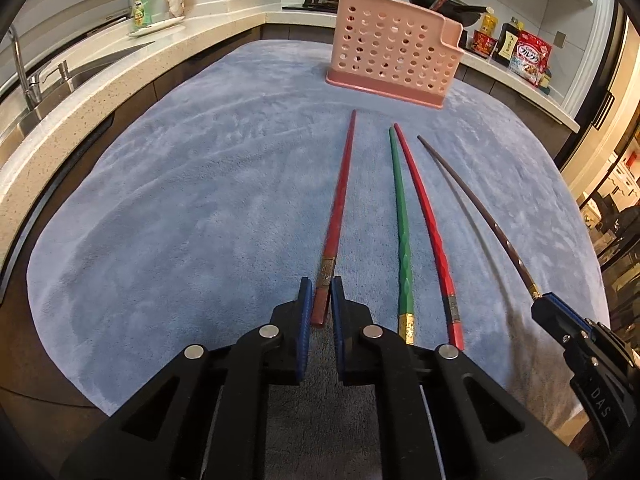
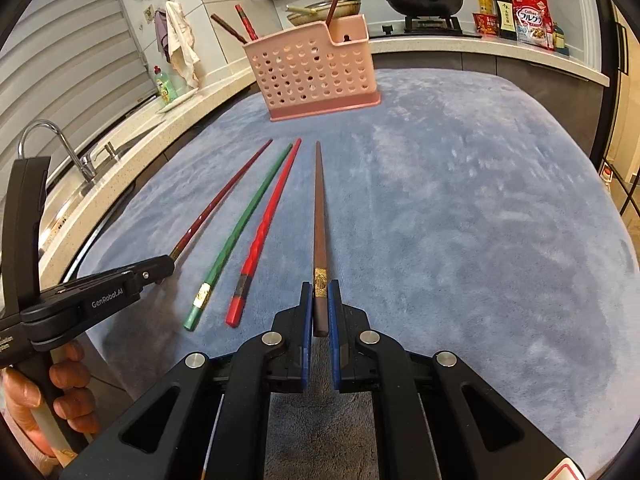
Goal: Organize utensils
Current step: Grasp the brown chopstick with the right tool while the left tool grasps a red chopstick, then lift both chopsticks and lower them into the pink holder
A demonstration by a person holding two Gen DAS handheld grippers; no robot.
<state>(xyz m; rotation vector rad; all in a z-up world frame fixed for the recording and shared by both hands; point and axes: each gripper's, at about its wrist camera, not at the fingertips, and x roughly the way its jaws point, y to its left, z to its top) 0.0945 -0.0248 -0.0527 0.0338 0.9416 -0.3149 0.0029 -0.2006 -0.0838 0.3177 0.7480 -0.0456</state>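
Four chopsticks lie side by side on the blue cloth (image 1: 192,208). In the left wrist view my left gripper (image 1: 321,285) is shut on the butt end of the dark red chopstick (image 1: 340,200). Beside it lie the green chopstick (image 1: 400,216) and the bright red chopstick (image 1: 424,220), both free. In the right wrist view my right gripper (image 2: 320,287) is shut on the brown chopstick (image 2: 319,208) near its gold band. The pink perforated holder (image 2: 316,68) stands upright beyond the tips, with a few chopsticks (image 2: 245,23) leaning in it.
A sink with a tap (image 2: 60,140) and a green soap bottle (image 1: 141,4) line the counter on the left. Pans (image 2: 424,0) sit on the stove behind the holder, and food packets (image 2: 528,20) stand at the back right. A hand (image 2: 68,396) holds the left gripper's handle.
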